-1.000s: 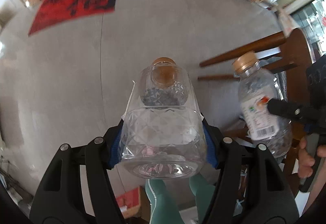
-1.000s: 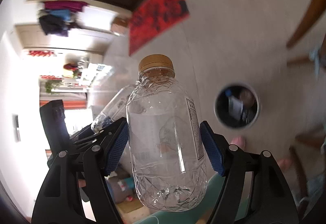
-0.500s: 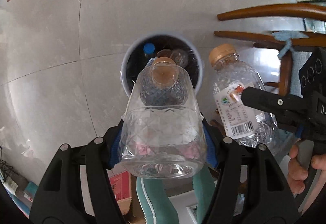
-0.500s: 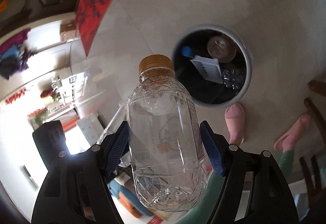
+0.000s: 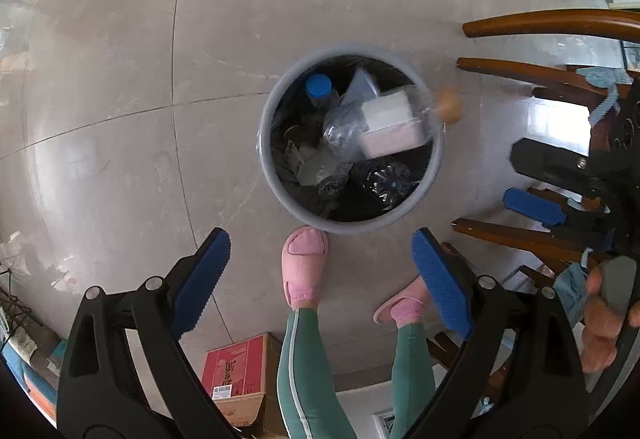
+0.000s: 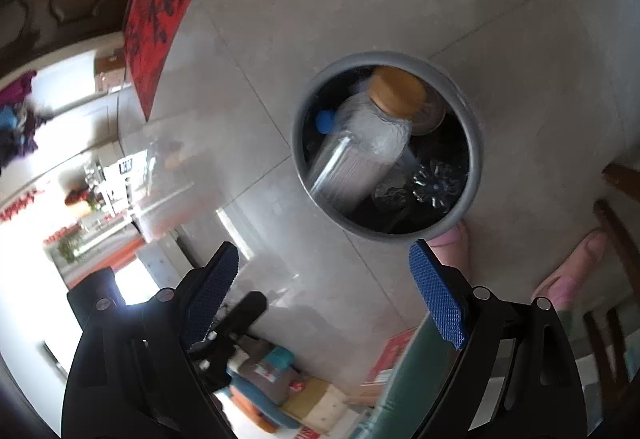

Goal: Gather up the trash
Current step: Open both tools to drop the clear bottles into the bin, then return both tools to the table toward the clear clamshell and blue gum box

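Both tools, left (image 5: pixel 320 271) and right (image 6: pixel 324 287), were opening wide with nothing between their pads. Ahead of the right tool, a clear bottle (image 6: pixel 360 147) lay blurred over the grey bin (image 6: pixel 474 143), long axis slanted, gold cap pointing away.

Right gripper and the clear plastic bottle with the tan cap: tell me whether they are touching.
Apart. The right wrist view shows the right gripper opening with nothing between its pads, and the clear plastic bottle with the tan cap blurred over the grey bin.
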The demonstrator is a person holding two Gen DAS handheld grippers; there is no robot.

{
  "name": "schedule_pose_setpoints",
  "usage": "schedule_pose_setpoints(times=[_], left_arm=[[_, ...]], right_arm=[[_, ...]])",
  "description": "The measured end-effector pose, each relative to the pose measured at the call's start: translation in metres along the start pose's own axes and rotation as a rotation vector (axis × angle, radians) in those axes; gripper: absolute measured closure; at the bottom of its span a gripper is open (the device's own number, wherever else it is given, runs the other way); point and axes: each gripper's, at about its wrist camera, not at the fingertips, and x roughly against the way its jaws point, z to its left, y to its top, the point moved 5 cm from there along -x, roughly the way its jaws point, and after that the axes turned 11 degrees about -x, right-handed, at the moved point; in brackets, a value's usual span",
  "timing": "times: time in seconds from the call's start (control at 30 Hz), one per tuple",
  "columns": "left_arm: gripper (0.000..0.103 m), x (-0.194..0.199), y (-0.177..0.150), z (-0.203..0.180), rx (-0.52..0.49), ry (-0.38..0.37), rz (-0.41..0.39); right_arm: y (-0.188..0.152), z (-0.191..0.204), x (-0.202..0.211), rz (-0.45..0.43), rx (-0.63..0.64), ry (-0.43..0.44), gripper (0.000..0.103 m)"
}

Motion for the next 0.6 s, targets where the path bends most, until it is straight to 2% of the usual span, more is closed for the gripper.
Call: schedule_pose_setpoints(times=[0.3,0.47,0.6], left_arm=[[0.013,0.057,-0.008,-0.002,0.002,-0.027,-0.061],[0.013,0.11,-0.015,-0.011,-0.028,-0.029,-0.1],[0.013,0.169,-0.021,-0.02,-0.062,-0.021,-0.161]], right_arm=[[-0.021,0.015,0.055,-0.048,0.045,0.017,0.016],[-0.057,0.042,0.1,-0.077,0.083,0.08,0.016],[-0.095,0.072,0.148,-0.114,0.141,0.149,0.016]])
